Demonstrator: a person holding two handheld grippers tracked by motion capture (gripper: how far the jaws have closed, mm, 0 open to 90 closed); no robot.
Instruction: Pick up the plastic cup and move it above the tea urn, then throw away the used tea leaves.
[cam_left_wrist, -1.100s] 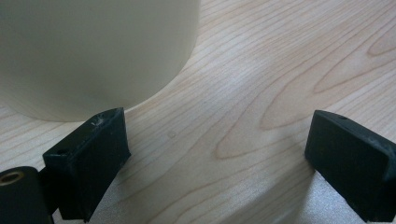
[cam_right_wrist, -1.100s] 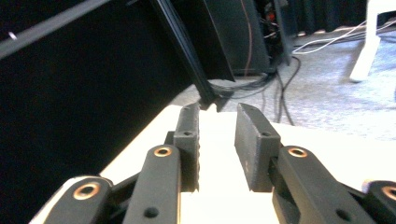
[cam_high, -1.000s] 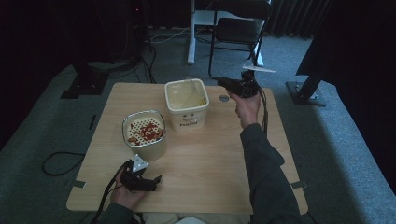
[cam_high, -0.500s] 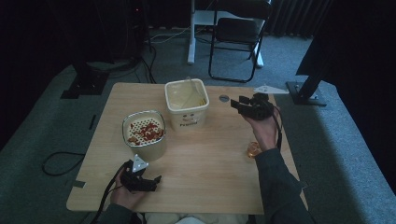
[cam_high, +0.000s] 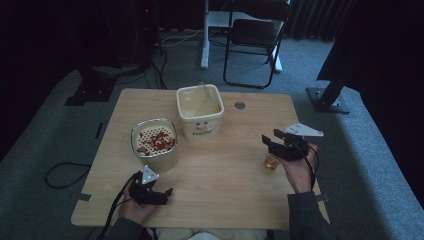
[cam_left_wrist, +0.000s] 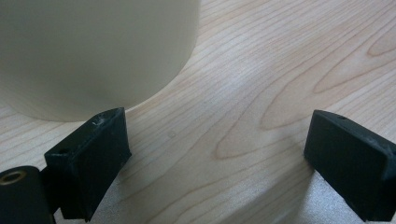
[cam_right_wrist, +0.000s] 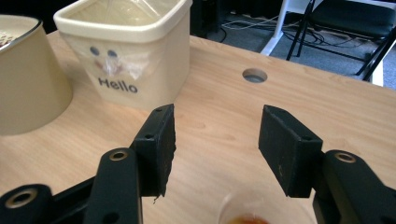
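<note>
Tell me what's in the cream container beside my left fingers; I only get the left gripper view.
Observer: The cream container carries a perforated top with red pieces on it.
Operator: Where's the right gripper?
Observer: The right gripper hangs at the right side of the table, above a small clear cup with amber contents. Its fingers have just been opening, with nothing between them.
Operator: Anything else out there?
Observer: A square tub marked Hello stands behind the container, apart from it.
</note>
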